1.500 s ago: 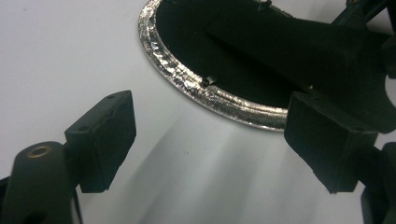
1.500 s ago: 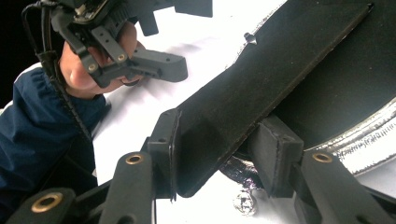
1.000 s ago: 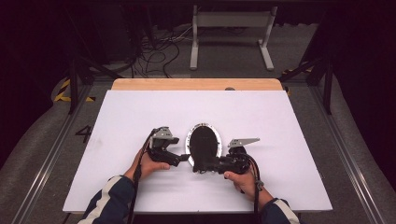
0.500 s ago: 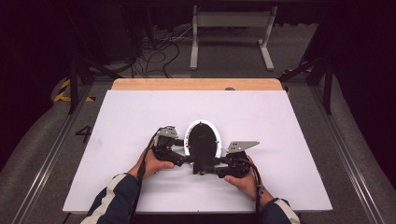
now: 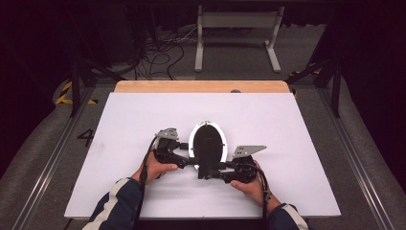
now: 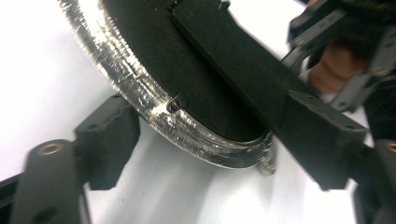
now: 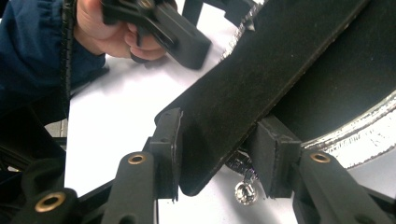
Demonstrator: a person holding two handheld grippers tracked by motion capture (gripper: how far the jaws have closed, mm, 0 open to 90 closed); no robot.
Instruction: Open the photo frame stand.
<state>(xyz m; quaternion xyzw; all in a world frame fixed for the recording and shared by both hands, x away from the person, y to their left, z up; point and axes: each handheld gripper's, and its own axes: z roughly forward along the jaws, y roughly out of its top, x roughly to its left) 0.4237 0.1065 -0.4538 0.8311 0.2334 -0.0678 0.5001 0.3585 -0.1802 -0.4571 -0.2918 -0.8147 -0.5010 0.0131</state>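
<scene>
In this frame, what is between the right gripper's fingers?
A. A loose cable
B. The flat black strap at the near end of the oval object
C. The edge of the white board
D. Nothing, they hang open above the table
B. In the right gripper view, the right gripper has a finger on each side of the black strap, pressed against it, with the oval object's shiny rim beside it.

The high view looks forward and down from above the person's side, taking in the whole white table and the floor beyond. The left gripper view sits very close, looking along its jaws at the oval mirror. The right gripper view, equally close, faces the same mirror from the opposite side, with the left gripper behind.
</scene>
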